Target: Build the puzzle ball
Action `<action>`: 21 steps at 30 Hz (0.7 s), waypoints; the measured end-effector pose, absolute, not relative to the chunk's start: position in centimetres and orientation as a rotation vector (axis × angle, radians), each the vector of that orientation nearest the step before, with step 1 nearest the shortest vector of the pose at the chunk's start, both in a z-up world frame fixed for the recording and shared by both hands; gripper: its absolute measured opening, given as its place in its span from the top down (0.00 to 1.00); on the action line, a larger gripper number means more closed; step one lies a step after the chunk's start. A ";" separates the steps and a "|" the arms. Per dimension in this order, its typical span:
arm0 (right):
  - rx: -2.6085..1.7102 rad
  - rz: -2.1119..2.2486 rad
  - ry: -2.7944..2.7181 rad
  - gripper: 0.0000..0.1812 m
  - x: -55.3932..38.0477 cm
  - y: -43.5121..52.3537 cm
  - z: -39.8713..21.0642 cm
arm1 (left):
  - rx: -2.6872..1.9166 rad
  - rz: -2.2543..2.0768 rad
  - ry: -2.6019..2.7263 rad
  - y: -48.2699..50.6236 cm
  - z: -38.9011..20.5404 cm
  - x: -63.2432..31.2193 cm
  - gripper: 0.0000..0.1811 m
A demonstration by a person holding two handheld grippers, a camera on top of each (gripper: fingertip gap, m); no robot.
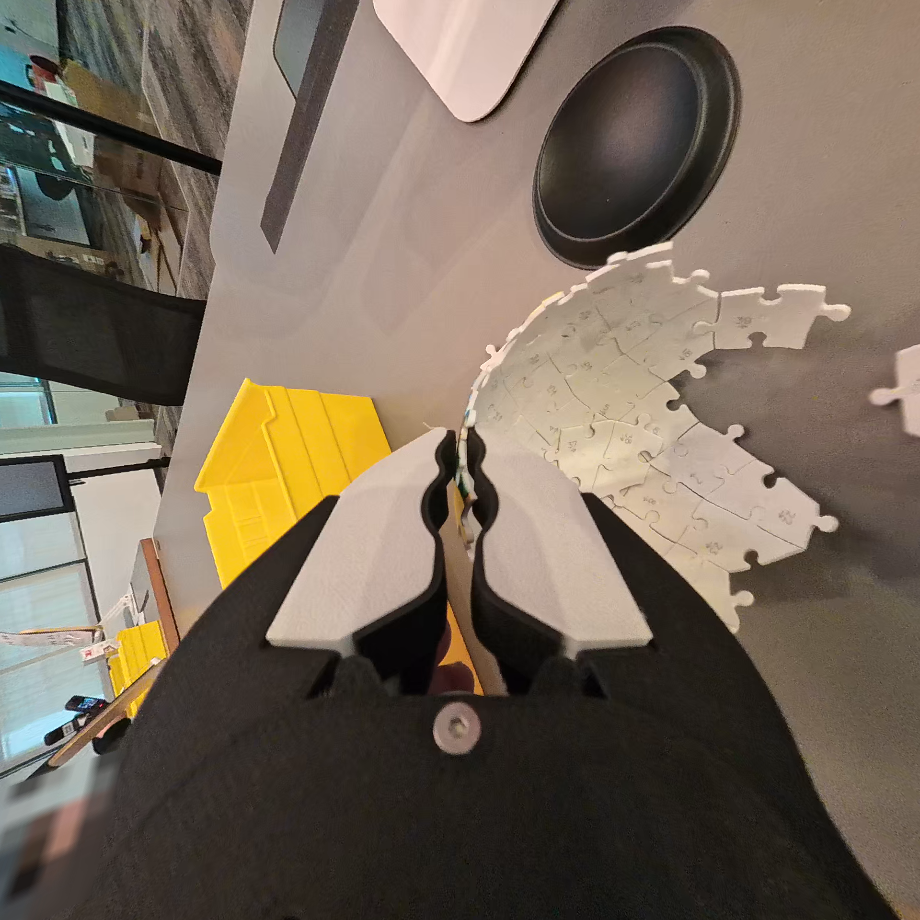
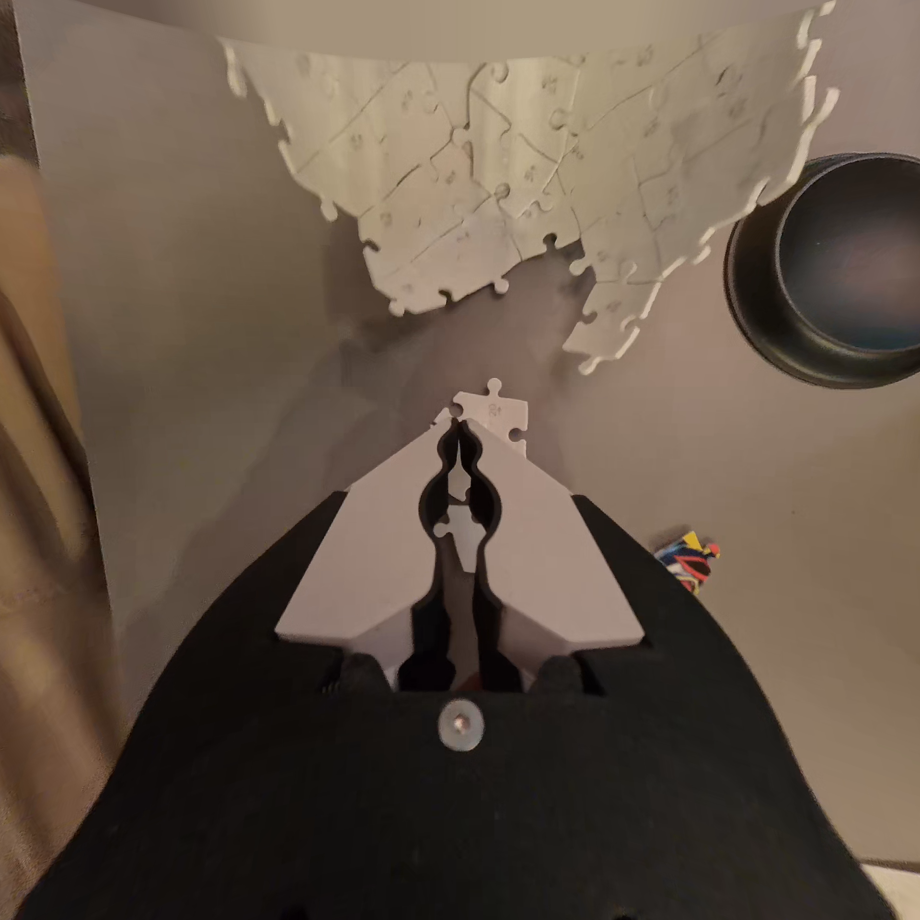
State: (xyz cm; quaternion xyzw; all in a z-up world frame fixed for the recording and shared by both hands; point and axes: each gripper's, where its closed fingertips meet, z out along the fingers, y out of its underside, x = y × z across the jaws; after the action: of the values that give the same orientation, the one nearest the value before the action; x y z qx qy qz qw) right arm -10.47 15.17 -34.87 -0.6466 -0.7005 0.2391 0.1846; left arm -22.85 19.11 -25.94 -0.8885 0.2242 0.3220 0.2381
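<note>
So the left gripper (image 1: 463, 443) was clamped down on the rim of the half-built puzzle ball (image 1: 622, 428), a curved shell of joined white pieces fanning out to the center right of the left wrist view, printed side facing away so you mostly saw numbered backs. The right gripper (image 2: 458, 423) was pinched tight on a loose white puzzle piece (image 2: 493, 410), dead center in its own view, with the shell hanging in the upper middle and a notch-shaped gap in its lower edge just above the piece. My guess is the next bit was lining that piece up with the gap, and that's where it could go sideways: the shell was only held at one edge, so any push from the right would probably flex it and pop seams apart, and if the piece went in twisted the tabs wouldn't seat. A thin rim in a two-finger grip could also just slip. Another piece (image 2: 689, 562), colorful side up, lay on the table at the right of the right wrist view. The surface was a plain matte grey table (image 1: 348, 249), with a black round dish (image 1: 637, 144) toward the upper right, a white pad (image 1: 468, 45) at the top, and a yellow plastic bin (image 1: 293, 473) at left center. Past the table edge there was a black chair and office clutter on the far left.
</note>
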 end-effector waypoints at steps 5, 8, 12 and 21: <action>-1.817 0.701 -1.946 0.99 -9.0 16.0 -33.4 | -2.421 0.887 0.620 19.1 -25.9 -22.7 0.98; -1.908 0.622 -1.940 0.98 -7.5 17.0 -33.8 | -2.420 0.878 0.616 19.0 -25.9 -22.6 0.98; -1.919 0.613 -1.966 0.98 -7.5 16.7 -34.8 | -2.418 0.874 0.614 19.0 -26.0 -22.6 0.98; -1.743 0.493 -2.002 1.00 -9.5 17.2 -33.9 | -2.417 0.864 0.597 18.7 -26.1 -23.1 0.98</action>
State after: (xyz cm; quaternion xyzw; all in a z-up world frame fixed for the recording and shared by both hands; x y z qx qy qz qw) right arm -9.47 17.22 -33.89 -0.6298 -0.7236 0.1782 0.2189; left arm -23.06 18.67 -26.12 -0.8879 0.2193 0.3174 0.2506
